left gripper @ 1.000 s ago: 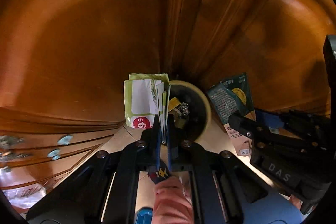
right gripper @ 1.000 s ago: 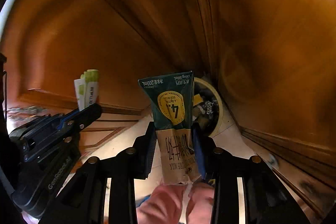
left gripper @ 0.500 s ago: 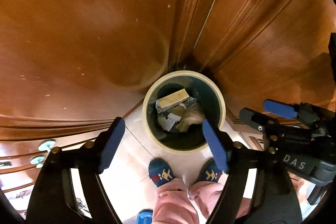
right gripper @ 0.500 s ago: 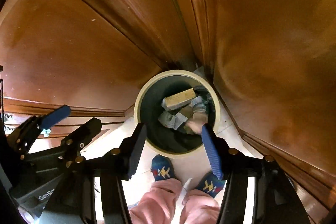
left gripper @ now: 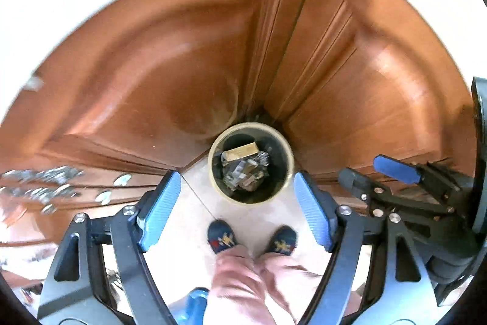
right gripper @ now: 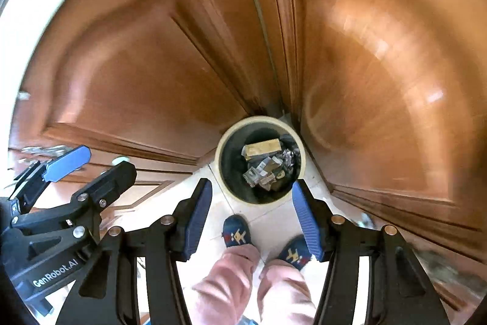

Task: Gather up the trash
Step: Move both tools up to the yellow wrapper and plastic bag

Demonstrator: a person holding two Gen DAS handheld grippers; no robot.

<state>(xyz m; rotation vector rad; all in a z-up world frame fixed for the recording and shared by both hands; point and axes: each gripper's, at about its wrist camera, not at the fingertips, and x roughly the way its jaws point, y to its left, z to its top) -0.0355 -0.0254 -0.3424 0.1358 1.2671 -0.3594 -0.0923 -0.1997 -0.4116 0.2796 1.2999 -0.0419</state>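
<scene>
At twelve o'clock in both wrist views, two panelled wooden doors [left gripper: 170, 75] meet in a corner and fill most of the field. Below them, at six o'clock, pale floor tiles [left gripper: 194, 221] carry the person's legs in pink trousers [right gripper: 225, 282] and patterned slippers [left gripper: 221, 236].

Centre field: a round waste bin [left gripper: 213, 169] with a cream rim and dark inner wall stands on the tiles, tucked into the corner where the doors meet. Its contents, the trash [left gripper: 243, 169], lie at the bottom: a tan, box-like carton [right gripper: 263, 146] towards twelve o'clock, with crumpled, silvery wrappers [right gripper: 263, 169] just beside it towards six o'clock.

The left gripper [left gripper: 237, 212] hangs above the bin, its blue-padded jaws spread wide to either side of the rim and holding nothing. The right gripper [right gripper: 251, 215] is likewise spread wide and empty; each tool appears at the edge of the other's view, at three and nine o'clock respectively.

Handling, as judged: cartons and wrappers of this kind are light, thin-walled and easily crushed, and foil may slip between smooth pads. A flattened carton is best pinched across its broad faces near a stiff folded edge; a wrapper, at a bunched fold. No uncollected item is visible in either view.
</scene>
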